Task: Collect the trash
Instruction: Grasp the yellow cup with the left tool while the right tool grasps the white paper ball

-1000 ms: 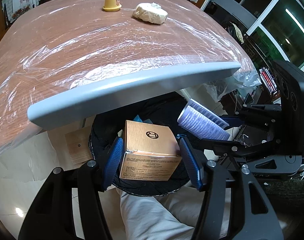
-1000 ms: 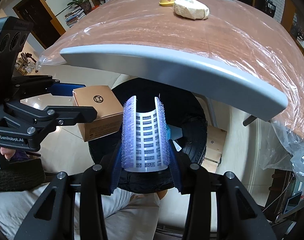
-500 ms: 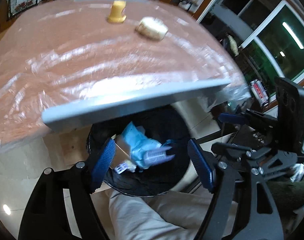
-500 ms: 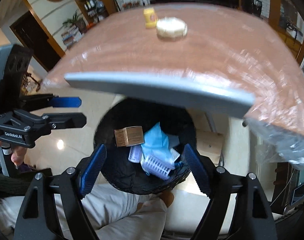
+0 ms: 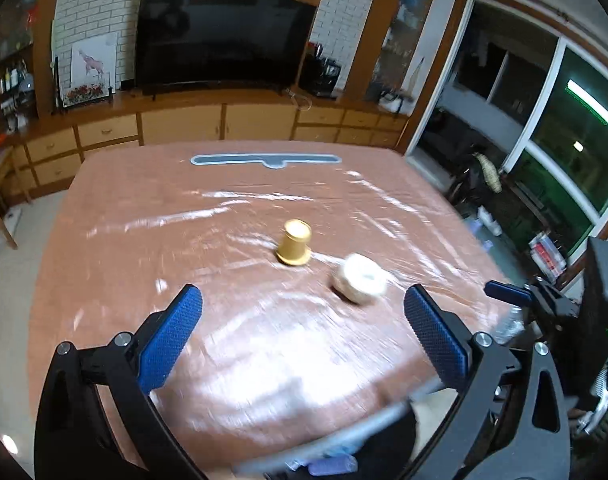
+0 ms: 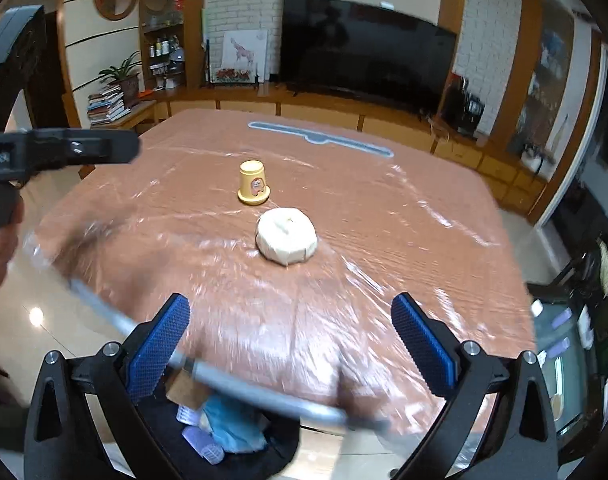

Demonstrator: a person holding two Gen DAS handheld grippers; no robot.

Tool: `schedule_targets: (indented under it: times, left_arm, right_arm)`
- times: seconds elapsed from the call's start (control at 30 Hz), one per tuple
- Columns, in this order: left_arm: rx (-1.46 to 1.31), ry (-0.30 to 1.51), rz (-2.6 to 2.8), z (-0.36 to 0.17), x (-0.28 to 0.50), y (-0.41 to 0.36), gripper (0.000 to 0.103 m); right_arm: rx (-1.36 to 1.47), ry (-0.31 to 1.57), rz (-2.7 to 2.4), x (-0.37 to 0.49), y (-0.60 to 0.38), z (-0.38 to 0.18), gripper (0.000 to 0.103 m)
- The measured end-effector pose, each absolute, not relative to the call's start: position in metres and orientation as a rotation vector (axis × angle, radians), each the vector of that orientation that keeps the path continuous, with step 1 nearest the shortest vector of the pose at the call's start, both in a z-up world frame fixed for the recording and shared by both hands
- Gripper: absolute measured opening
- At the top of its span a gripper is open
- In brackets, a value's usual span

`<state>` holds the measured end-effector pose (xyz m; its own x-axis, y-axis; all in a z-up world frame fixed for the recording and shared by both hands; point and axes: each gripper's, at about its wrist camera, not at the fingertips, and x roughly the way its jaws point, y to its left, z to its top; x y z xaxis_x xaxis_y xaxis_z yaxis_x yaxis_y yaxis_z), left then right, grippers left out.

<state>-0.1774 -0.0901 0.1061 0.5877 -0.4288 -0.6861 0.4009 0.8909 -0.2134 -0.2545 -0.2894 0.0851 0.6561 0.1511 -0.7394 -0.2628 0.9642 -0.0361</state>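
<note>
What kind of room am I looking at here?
Most likely a home living or dining room: a big television on a long wooden cabinet, bookshelves with a potted plant, and a plastic-covered table.

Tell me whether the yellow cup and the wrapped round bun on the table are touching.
Apart. The right wrist view shows it plainly: a strip of plastic-covered table lies between the upside-down yellow cup and the wrapped round bun.

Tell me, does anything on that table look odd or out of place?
The yellow cup stands upside down, rim on the plastic-covered table. Beside it, apart, sits a wrapped pale round lump. Nothing looks spilled or broken.
</note>
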Motion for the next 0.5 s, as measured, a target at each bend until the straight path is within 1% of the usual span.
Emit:
schedule_targets:
  times: [0.1, 0.3, 0.37, 0.43, 0.47, 0.5]
  left_arm:
    - [0.045, 0.848, -0.483, 0.092, -0.147, -0.103, 0.101]
    - [0.113, 0.895, -0.531, 0.067, -0.112, -0.126, 0.101]
    - [0.123, 0.891, -0.543, 0.061, -0.105, -0.13, 0.097]
    - [0.138, 0.901, -0.545, 0.057, -0.096, -0.136, 0.086]
    - [0.144, 0.915, -0.551, 0.052, -0.09, -0.138, 0.083]
    - [0.146, 0.926, -0.554, 0.05, -0.087, -0.14, 0.077]
  right_arm:
    - [-0.102, 0.885, 0.236, -0.227, -0.288, 0.071, 0.099]
    - [-0.055, 0.94, 0.253, -0.196, -0.276, 0.053, 0.088]
    - [-0.043, 0.949, 0.259, -0.186, -0.271, 0.048, 0.084]
    - [-0.034, 0.961, 0.256, -0.179, -0.268, 0.046, 0.081]
    - [-0.027, 0.967, 0.255, -0.177, -0.265, 0.043, 0.081]
    - [-0.017, 0.978, 0.253, -0.173, -0.264, 0.041, 0.079]
